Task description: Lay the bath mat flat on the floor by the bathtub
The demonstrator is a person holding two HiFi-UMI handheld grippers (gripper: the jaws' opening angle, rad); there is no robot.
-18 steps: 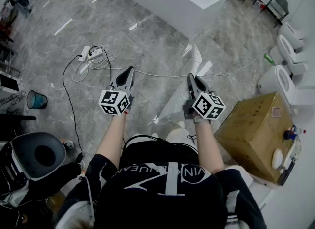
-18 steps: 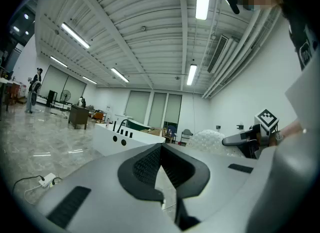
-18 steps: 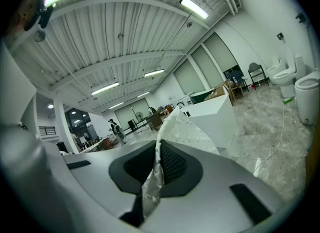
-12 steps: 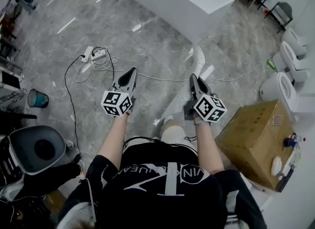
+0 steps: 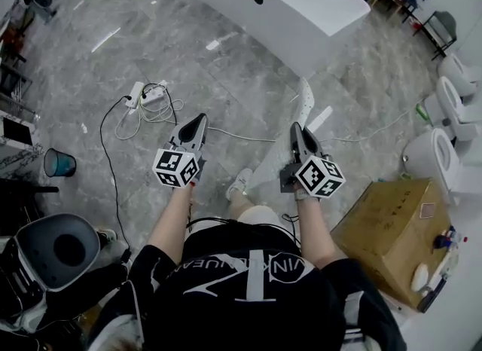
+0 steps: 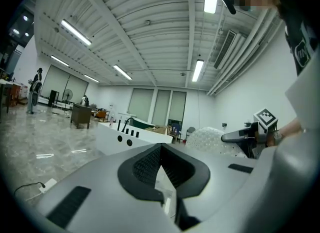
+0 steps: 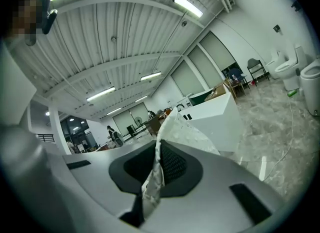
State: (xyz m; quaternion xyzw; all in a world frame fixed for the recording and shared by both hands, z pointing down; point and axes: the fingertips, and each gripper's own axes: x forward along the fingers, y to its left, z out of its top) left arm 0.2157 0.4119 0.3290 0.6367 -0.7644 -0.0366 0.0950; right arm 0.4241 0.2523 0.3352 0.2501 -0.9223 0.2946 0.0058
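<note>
In the head view my right gripper [image 5: 296, 128] is shut on the edge of the white bubbled bath mat [image 5: 304, 98]. The mat sticks out edge-on past the jaws, toward the white bathtub [image 5: 301, 7] at the top. The right gripper view shows the mat [image 7: 172, 127] pinched between the jaws, with the bathtub [image 7: 215, 114] beyond. My left gripper [image 5: 199, 119] is held level beside it, jaws together with nothing between them. In the left gripper view the mat [image 6: 215, 138] bulges at the right, next to the right gripper [image 6: 246, 136].
A cardboard box [image 5: 384, 225] stands at the right, with toilets [image 5: 433, 142] behind it. A power strip with coiled cables [image 5: 144, 95] lies on the grey marble floor to the left, and a cord runs across ahead. A blue bin [image 5: 58, 163] and a grey seat [image 5: 64, 248] stand at the left.
The person has stepped forward toward the bathtub, and a shoe now shows between the grippers. Both grippers keep the same pose, the right still holding the mat.
</note>
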